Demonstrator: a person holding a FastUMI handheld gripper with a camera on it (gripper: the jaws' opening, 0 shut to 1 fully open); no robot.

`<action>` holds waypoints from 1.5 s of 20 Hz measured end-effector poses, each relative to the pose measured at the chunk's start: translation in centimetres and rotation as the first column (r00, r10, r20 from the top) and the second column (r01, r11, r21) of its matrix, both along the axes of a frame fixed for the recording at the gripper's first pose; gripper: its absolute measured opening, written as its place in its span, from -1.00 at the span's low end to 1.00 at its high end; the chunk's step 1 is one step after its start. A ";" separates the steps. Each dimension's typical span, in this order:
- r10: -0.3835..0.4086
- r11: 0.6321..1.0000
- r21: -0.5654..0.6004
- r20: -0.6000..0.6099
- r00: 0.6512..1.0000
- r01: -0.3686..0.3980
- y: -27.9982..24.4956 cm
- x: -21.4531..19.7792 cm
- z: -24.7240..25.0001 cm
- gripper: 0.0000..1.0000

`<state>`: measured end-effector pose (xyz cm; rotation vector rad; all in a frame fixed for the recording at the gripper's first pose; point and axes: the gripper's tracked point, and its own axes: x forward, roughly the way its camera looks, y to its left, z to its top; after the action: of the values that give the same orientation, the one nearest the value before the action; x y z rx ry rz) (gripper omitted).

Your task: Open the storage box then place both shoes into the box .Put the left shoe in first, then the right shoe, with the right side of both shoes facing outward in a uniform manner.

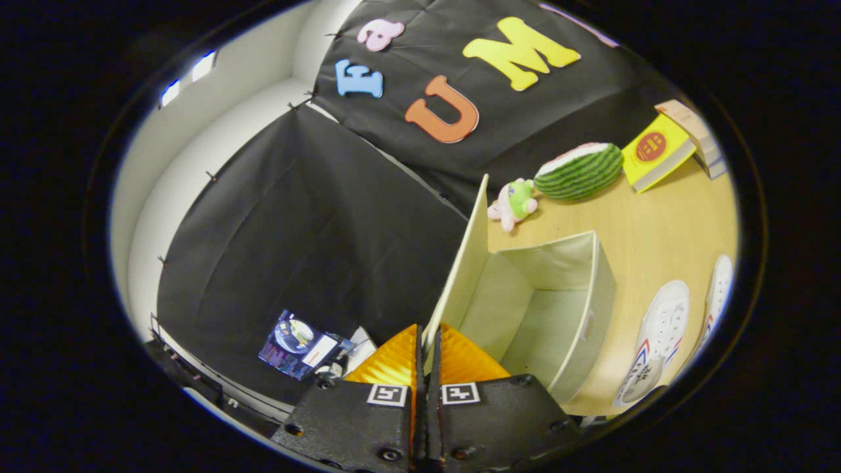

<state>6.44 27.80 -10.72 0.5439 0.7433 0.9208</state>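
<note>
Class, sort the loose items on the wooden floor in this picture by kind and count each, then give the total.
Storage box, its lid pinched in the gripper: 1
White shoes: 2
Plush toys, one watermelon, one small green and pink: 2
Books: 2
Total: 7

Lid edge clamped between the gripper fingers, standing upright; storage box open just ahead and right of them; two shoes side by side right of box; plush toy, watermelon, books beyond box on table.
</note>
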 end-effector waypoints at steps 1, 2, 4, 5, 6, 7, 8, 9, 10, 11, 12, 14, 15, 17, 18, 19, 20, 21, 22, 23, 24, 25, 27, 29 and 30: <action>0.015 1.000 -0.018 0.022 1.000 -0.014 1.3 -0.3 0.5 -0.89; 0.030 0.999 -0.031 0.038 0.999 -0.029 2.6 -0.5 1.1 -0.89; 0.060 0.996 -0.069 0.077 0.995 -0.054 4.9 -0.7 1.7 -0.88; 0.075 0.994 -0.088 0.095 0.993 -0.066 6.2 -1.0 1.9 -0.88; 0.089 0.992 -0.104 0.114 0.990 -0.077 7.4 -1.1 2.1 -0.84; 0.100 0.989 -0.124 0.129 0.987 -0.084 8.3 -1.3 2.1 -0.81; 0.112 0.986 -0.140 0.143 0.983 -0.092 9.2 -1.4 2.1 -0.78; 0.121 0.983 -0.154 0.152 0.981 -0.097 9.9 -1.6 2.2 -0.77; 0.128 0.980 -0.170 0.163 0.978 -0.099 10.5 -1.6 2.2 -0.77; 0.129 0.979 -0.181 0.176 0.976 -0.096 11.0 -1.6 2.2 -0.76; 0.132 0.976 -0.197 0.188 0.973 -0.094 11.5 -1.4 2.1 -0.69; 0.124 0.971 -0.229 0.246 0.961 -0.067 11.7 -1.1 2.7 -0.50; 0.120 0.968 -0.246 0.288 0.950 -0.047 12.0 -0.4 2.8 -0.31; 0.110 0.966 -0.257 0.351 0.930 -0.017 12.3 -0.2 3.4 0.08; 0.102 0.966 -0.257 0.371 0.923 -0.004 12.3 -0.1 3.6 0.27; 0.093 0.964 -0.265 0.386 0.918 0.013 11.8 -0.1 3.9 0.47; 0.086 0.963 -0.267 0.401 0.912 0.027 11.4 0.0 4.1 0.66; 0.075 0.962 -0.270 0.414 0.907 0.044 11.1 0.2 4.1 0.86; 0.061 0.961 -0.271 0.429 0.901 0.064 10.7 0.4 4.4 0.86; 0.044 0.959 -0.270 0.445 0.894 0.087 10.0 0.6 4.8 0.86; 0.028 0.955 -0.273 0.461 0.887 0.112 9.5 0.8 5.0 0.86; 0.015 0.952 -0.275 0.474 0.880 0.132 9.1 1.0 5.2 0.89; 0.000 0.944 -0.288 0.492 0.870 0.163 8.0 0.9 5.4 0.92; -0.019 0.932 -0.300 0.517 0.856 0.202 6.3 1.0 5.9 0.94; -0.034 0.925 -0.305 0.534 0.845 0.229 5.2 1.1 6.2 0.94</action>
<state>7.50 32.96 -4.49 0.0064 0.3535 0.7285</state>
